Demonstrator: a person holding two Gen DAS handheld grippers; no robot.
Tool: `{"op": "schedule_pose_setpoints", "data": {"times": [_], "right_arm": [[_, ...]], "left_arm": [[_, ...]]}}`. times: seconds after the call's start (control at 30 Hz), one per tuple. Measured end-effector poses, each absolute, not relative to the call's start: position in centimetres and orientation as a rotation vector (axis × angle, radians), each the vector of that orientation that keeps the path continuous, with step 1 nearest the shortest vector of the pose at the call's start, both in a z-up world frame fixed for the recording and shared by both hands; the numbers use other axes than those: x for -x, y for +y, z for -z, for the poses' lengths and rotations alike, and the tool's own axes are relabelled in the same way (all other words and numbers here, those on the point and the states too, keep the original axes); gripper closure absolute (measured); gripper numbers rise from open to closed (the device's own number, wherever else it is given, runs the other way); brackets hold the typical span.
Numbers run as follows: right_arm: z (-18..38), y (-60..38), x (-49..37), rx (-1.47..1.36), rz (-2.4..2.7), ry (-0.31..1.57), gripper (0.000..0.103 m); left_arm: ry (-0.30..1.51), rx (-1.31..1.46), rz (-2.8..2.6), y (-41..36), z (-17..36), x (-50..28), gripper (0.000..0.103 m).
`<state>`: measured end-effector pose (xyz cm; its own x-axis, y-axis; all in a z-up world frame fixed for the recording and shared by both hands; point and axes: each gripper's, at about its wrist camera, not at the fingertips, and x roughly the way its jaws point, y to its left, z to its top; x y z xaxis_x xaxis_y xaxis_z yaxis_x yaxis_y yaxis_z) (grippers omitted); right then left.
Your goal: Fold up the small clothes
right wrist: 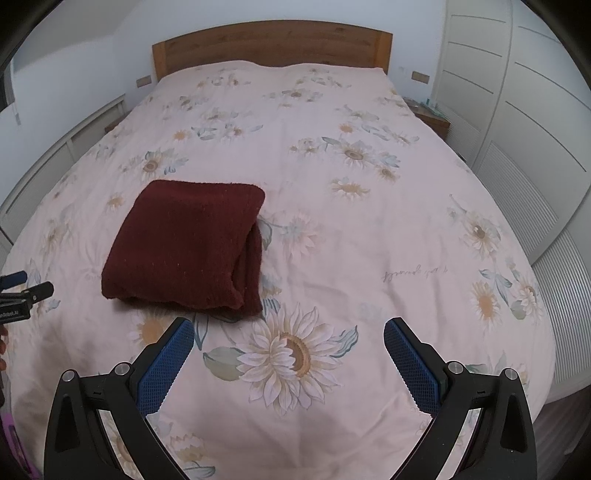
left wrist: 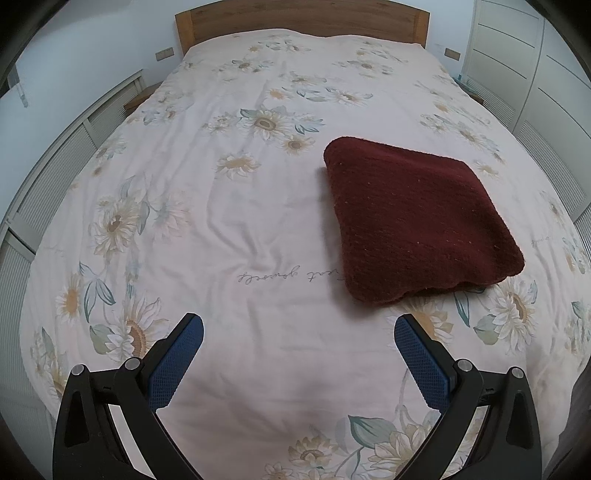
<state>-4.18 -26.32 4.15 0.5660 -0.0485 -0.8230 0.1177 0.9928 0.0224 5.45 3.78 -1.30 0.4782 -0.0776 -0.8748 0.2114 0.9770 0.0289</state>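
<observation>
One folded dark red garment (left wrist: 417,221) is lying on the bed (left wrist: 221,206), its layered edges showing along the near and right sides in the right wrist view (right wrist: 184,247). One floral bedspread (right wrist: 369,229), pale pink with sunflower print and a line of script, is covering the whole bed and wrinkling lightly near the middle. One wooden headboard (left wrist: 301,22) is standing at the far end against a pale wall. One white wardrobe (right wrist: 517,122) with louvred panels is lining the right side of the room. One small bedside stand (right wrist: 432,120) is sitting far right, beside the headboard.

Two grippers are hovering over the near part of the bed, both empty. Left gripper (left wrist: 298,326): blue-padded fingers are standing wide apart, garment lying just beyond and to the right. Right gripper (right wrist: 289,330): fingers are likewise spread wide, garment lying just beyond and to the left, not touching. In the right wrist view the left gripper's tips (right wrist: 26,286) are poking in at the left edge.
</observation>
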Motion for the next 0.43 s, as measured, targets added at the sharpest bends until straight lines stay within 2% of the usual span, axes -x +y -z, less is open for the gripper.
{"op": "schedule_pose_setpoints", "data": {"times": [0.43], "right_arm": [[-3.46, -26.53, 4.16, -0.082, 0.099, 0.98, 0.001]], "left_arm": [[1.064, -0.135, 0.188, 3.52, 1.43, -5.36, 0.001]]}}
